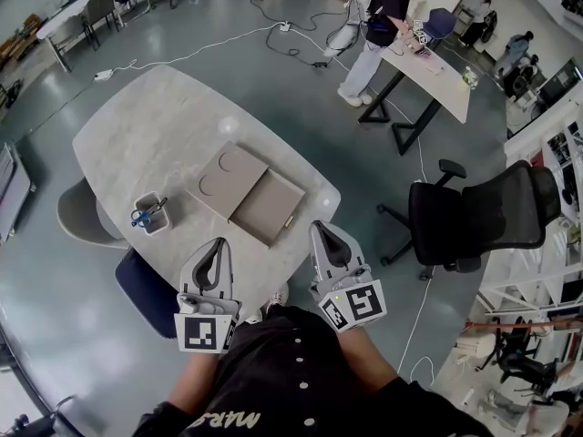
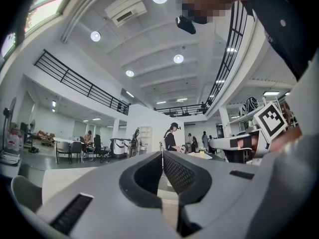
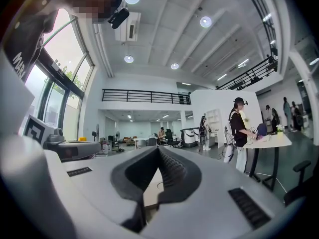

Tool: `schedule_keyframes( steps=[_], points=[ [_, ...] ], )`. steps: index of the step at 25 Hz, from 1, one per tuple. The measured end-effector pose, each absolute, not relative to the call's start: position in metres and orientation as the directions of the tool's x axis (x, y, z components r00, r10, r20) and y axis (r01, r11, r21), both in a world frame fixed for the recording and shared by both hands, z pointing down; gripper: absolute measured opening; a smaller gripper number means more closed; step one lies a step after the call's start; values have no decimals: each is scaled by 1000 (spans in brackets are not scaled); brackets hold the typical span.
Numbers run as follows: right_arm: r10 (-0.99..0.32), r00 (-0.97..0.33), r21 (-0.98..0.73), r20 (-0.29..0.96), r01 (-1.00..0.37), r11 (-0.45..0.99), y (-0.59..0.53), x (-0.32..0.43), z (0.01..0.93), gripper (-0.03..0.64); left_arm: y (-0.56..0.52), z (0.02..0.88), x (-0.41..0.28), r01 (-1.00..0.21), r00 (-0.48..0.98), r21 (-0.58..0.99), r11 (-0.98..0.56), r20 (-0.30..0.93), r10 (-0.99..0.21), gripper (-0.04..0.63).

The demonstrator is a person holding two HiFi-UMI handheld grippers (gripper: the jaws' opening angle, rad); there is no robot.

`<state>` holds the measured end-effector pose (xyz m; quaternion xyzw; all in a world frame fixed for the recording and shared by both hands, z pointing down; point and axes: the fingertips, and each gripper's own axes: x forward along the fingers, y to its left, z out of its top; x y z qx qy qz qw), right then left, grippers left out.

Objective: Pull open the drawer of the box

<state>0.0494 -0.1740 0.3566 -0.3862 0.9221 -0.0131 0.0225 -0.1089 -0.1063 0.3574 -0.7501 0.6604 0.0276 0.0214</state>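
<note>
A flat tan box (image 1: 228,179) lies on the pale oval table (image 1: 155,135). Its drawer (image 1: 270,210) stands pulled out toward the table's near right edge, with the inside showing. Both grippers are held close to my body, short of the table's near edge and clear of the box. My left gripper (image 1: 217,245) has its jaws together with nothing between them, and they meet at the tips in the left gripper view (image 2: 162,153). The right gripper (image 1: 324,228) is likewise shut and empty, as its own view shows (image 3: 158,149).
A small grey holder with blue scissors (image 1: 150,214) stands left of the box. A grey chair (image 1: 77,215) and a blue chair (image 1: 150,289) sit at the table's left side. A black office chair (image 1: 474,217) is to the right. People stand by a white desk (image 1: 437,71) beyond.
</note>
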Motion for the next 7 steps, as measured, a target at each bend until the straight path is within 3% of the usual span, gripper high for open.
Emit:
schedule_keyframes(
  steps=[7],
  points=[
    [-714,-700,-37,-26,-713,701,-179,47,357,-3,-110,358,-112,-993,120,3,-121,-62,-991,17]
  ],
)
